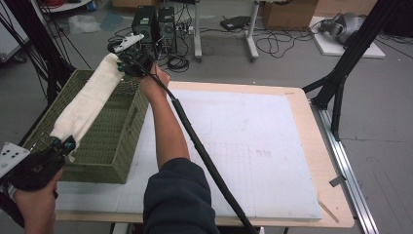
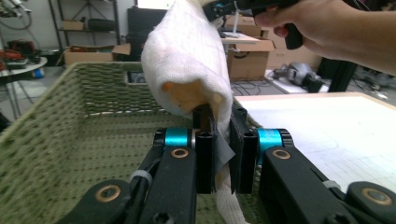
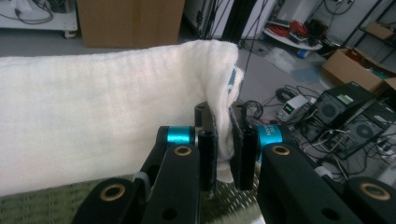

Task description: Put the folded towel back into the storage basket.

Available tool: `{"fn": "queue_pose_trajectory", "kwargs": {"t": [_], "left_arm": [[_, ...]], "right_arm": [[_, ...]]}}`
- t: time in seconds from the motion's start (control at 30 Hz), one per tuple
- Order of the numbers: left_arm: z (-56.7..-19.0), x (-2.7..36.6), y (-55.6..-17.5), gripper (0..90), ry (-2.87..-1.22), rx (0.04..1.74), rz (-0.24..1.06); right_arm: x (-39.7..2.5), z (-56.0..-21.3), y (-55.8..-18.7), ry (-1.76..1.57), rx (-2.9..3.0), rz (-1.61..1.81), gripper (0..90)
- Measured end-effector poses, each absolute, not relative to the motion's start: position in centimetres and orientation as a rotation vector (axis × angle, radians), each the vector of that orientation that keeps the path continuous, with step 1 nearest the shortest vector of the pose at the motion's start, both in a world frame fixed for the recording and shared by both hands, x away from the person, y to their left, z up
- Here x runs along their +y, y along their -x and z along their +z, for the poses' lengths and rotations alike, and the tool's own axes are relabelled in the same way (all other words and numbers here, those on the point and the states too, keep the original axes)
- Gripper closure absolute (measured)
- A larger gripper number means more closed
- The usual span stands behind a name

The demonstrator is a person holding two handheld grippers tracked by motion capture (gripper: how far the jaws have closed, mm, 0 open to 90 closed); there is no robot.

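**Cloth held at both ends above the basket**

Nearest the person, the left gripper (image 1: pixel 63 145) sits at the near left corner of the green basket (image 1: pixel 109 146), held in the left hand (image 1: pixel 36 204). Its jaws are narrow and clamped on the near end of the white cloth (image 1: pixel 87 100); in the left gripper view the fabric is pinched between the two black jaws, with a strip of it hanging below them and the folded bulk rising above.

The cloth runs as a long, loosely rolled band from that grip away toward the far left, suspended over the basket's open top. Whether it touches the rim cannot be told. The basket stands on the white mat (image 1: pixel 243 146) at the table's left edge; its woven inside wall is seen in the left gripper view.

At the far end, the right gripper (image 1: pixel 127 63) is held in the right hand (image 1: pixel 153 80), the arm reaching across the basket's right side. Its jaws are also narrow, closed on the cloth's far corner: the right gripper view shows the bunched edge caught between them and the cloth stretching off to the left.

Beyond the table, computer towers (image 1: pixel 156 24) stand on the floor among cables.
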State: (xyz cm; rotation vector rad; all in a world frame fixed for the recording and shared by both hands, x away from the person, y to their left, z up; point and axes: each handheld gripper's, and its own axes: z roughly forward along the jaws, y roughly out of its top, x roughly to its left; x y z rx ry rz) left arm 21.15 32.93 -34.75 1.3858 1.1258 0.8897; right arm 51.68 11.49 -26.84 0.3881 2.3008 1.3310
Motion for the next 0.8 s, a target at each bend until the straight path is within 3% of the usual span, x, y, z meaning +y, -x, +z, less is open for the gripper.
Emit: {"fn": "queue_pose_trajectory", "kwargs": {"t": [0.47,0.5,0.53,0.57,0.6,0.8], "left_arm": [[-35.7,34.2,-21.7,81.3,-1.396,1.224,0.918],[-35.8,34.3,-21.8,78.9,-1.396,1.234,0.924],[-35.7,34.2,-21.9,54.2,-1.389,1.248,0.956],[-35.6,34.3,-21.9,42.6,-1.375,1.28,0.968],[-35.4,34.5,-21.8,37.0,-1.353,1.296,0.955],[-34.4,34.9,-21.1,33.4,-1.297,1.271,0.971]], "right_arm": [[15.0,-28.8,-52.7,-0.403,2.34,1.297,82.1],[15.2,-29.1,-52.7,-0.414,2.343,1.287,79.1],[15.5,-29.6,-52.8,-0.45,2.337,1.255,63.3],[15.4,-29.7,-52.9,-0.466,2.341,1.259,62.6],[15.4,-29.8,-53.0,-0.47,2.347,1.271,61.0],[14.9,-29.3,-52.6,-0.454,2.354,1.279,56.8]]}}
